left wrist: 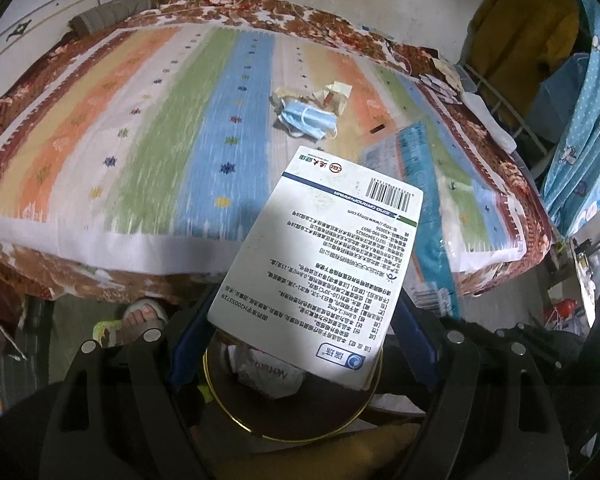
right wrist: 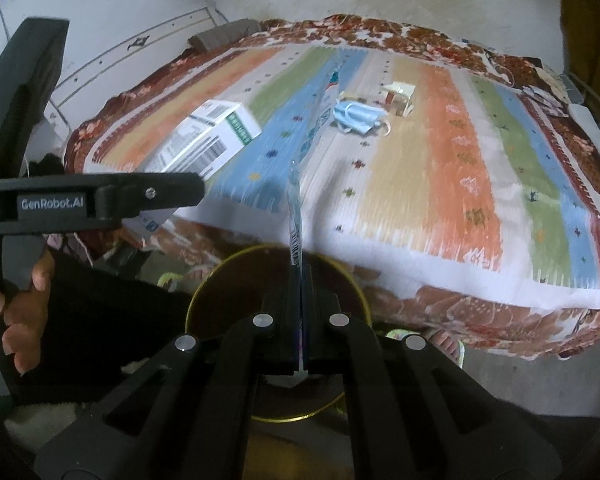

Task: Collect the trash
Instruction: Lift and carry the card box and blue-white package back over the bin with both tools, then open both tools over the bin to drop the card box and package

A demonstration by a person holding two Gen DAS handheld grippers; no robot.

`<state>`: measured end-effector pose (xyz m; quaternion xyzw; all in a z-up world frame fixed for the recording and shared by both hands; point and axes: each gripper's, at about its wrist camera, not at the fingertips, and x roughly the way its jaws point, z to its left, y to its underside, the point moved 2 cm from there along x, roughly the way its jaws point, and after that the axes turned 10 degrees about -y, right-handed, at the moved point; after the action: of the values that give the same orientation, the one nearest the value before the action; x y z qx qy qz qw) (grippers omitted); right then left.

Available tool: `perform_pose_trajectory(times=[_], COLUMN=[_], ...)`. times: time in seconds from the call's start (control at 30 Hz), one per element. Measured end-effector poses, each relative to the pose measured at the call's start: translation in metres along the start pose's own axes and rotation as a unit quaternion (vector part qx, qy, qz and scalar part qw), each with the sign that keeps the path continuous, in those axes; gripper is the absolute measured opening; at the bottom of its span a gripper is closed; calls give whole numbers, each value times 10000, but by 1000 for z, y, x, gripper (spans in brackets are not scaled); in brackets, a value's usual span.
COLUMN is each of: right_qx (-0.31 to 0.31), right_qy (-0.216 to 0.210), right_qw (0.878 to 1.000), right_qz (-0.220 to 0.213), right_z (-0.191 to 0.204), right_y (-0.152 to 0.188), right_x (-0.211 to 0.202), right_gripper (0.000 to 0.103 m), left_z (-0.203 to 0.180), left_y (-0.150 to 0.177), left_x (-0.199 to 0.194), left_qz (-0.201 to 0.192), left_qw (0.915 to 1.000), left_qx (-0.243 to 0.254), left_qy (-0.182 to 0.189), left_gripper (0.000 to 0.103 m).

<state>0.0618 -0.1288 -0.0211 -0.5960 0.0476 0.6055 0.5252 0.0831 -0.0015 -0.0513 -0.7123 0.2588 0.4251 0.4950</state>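
White box (left wrist: 320,264) sits tilted in the left gripper (left wrist: 300,344), jaws closed on it above the bin (left wrist: 292,420); right gripper (right wrist: 300,316) pinches a flat packet (right wrist: 296,216) edge-on.

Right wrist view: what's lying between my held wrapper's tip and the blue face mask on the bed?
Only bare striped bedspread shows between the wrapper and the face mask; the crumpled paper lies beyond, in the right wrist view.

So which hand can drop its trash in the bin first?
Probably the right. The right gripper pinches a thin packet straight above the gold-rimmed bin, while the left gripper holds its white box off to the bin's side.
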Motion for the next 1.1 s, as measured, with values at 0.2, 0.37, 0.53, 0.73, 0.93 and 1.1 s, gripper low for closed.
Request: perform_pose_trajectory(times=[0.2,0.37,0.53,0.73,0.93,1.1], right_qx=[-68,-87,2,264,611,661], right_qy=[-15,-7,-41,-167,-326,-396], right_qw=[9996,9985,9962,9906,9834,9789], right_qz=[282,542,865,1329,1679,1891], right_z=[9,14,13,8,0,2], right_y=[18,28,38,50,61,66], right_x=[10,20,32,50,66,74], right_gripper=[0,0,0,0,0,16], left_z=[5,4,11,15,23,23], left_y=[18,30,43,52,59,57], left_x=[8,16,29,49,68,70], left_qz=[224,417,725,1124,1480,1485], left_qw=[9996,9989,9955,9905,9835,9809], left_qx=[-178,-228,-605,-793,-1037,-1230], left_qy=[-7,-11,60,2,-102,251], left_gripper=[81,81,81,81,81,85])
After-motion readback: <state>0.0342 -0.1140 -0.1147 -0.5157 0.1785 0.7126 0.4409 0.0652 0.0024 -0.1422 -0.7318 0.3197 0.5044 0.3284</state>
